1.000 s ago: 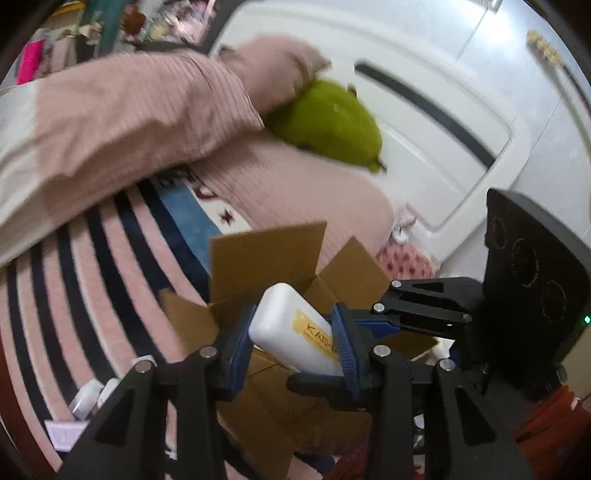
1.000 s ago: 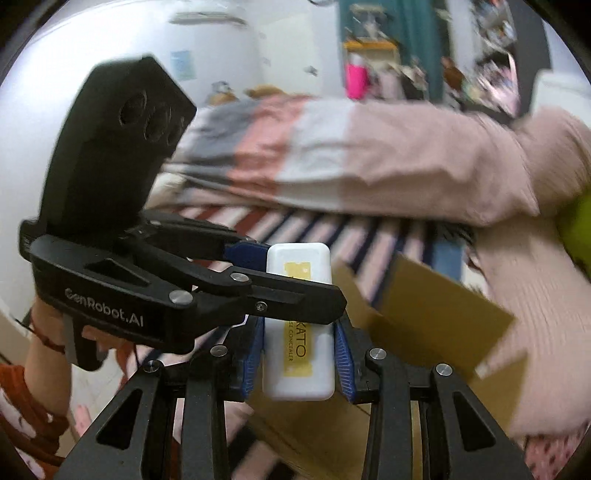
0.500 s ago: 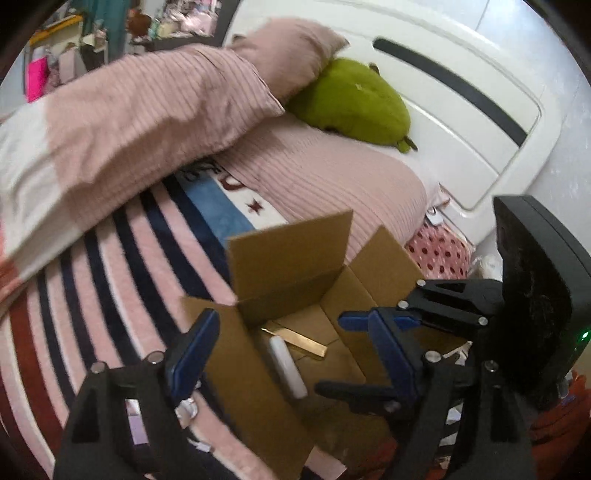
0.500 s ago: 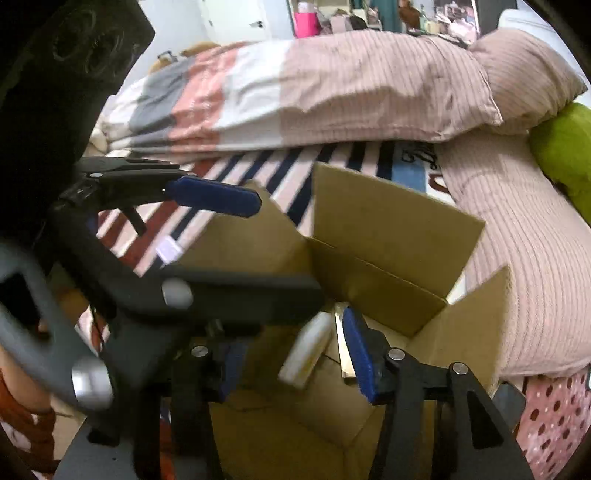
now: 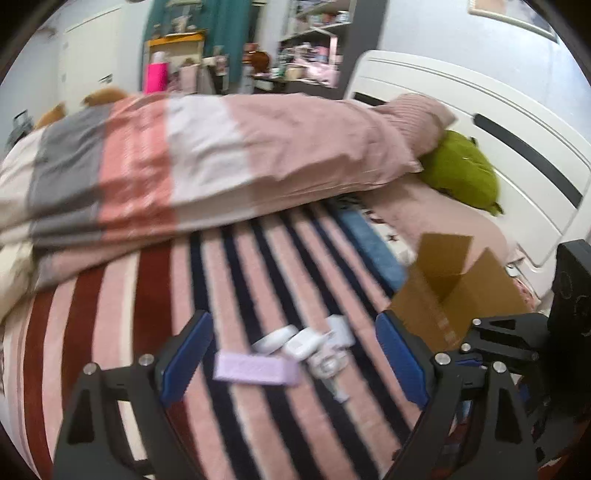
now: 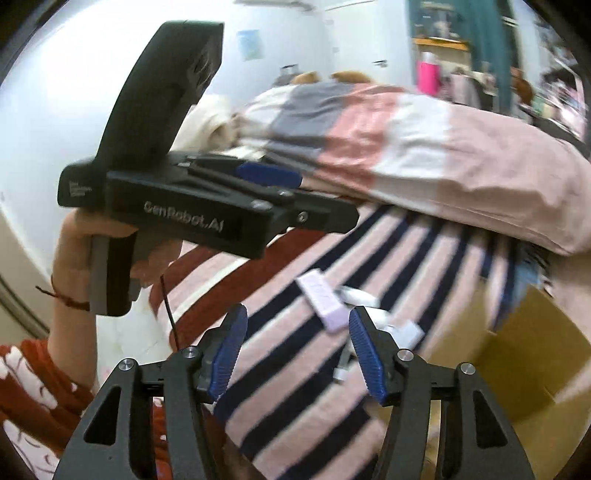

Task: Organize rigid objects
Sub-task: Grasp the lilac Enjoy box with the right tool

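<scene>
Both our grippers have swung away from the box (image 5: 454, 295), jaws just opening, nothing between them. Ahead of the left gripper (image 5: 291, 365), closest, lies the lilac bar (image 5: 256, 368), long axis crosswise. From the right gripper (image 6: 295, 350) it runs diagonally ahead.

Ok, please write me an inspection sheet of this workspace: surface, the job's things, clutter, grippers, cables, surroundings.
Surface: striped bedspread, pink, dark and red stripes.
Job's things: lilac flat box and a cluster of small white items lie on the bedspread; open cardboard box stands to their right, flaps up.
Clutter: folded duvet, pink pillow, green plush toy.
Grippers: left gripper open, nothing held; right gripper open, nothing held; both have just been opening.
Cables: nothing seen for certain; one thin dark strand hangs below the left hand.
Surroundings: white headboard, shelves, teal curtain.
</scene>
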### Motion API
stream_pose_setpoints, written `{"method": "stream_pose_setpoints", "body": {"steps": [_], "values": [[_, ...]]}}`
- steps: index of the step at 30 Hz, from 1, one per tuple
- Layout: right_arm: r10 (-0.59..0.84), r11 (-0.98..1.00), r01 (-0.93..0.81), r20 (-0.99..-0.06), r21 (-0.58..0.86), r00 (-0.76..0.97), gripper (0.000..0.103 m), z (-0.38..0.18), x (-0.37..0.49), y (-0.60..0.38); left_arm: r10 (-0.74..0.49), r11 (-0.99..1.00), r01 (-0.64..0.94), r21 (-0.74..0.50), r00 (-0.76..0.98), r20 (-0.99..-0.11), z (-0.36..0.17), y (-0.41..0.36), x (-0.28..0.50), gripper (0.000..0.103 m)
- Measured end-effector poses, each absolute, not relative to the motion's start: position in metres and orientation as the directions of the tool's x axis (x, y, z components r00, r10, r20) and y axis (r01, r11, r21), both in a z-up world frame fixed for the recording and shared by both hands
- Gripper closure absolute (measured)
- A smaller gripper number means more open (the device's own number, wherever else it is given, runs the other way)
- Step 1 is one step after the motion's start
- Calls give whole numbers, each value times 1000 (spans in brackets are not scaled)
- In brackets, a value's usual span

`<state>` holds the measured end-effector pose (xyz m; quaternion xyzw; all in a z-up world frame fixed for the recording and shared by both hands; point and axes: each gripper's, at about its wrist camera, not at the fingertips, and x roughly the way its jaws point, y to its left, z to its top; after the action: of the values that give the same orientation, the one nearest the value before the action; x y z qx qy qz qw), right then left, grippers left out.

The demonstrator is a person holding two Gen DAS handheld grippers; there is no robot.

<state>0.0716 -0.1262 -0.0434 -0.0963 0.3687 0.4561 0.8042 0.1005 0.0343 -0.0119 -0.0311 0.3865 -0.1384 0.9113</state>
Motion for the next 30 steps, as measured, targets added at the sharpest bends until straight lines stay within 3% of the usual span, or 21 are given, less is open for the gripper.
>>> {"method": "stream_pose_setpoints", "body": {"steps": [3, 10, 14, 18, 24, 30], "values": [[650, 536, -825, -710, 178, 269, 48, -69, 76, -98, -245, 969, 174, -173, 661, -709, -39, 62, 91, 15], [445, 647, -760, -840, 62, 310, 44, -159, 128, -46, -251, 964, 96, -247, 628, -736, -92, 107, 73, 15], [399, 665, -746, -859, 28, 322, 44, -191, 154, -36, -254, 959, 66, -274, 623, -740, -108, 122, 66, 15], [384, 657, -754, -860, 0, 335, 42, -202, 164, -30, -258, 955, 47, -294, 623, -738, -116, 133, 62, 15], [503, 571, -806, -843, 156, 192, 40, -187, 155, -37, -259, 951, 30, -309, 625, -737, -120, 143, 57, 15], [416, 575, -818, -862, 2, 290, 40, -199, 159, -18, -249, 951, 16, -307, 626, -739, -119, 148, 51, 15]]}}
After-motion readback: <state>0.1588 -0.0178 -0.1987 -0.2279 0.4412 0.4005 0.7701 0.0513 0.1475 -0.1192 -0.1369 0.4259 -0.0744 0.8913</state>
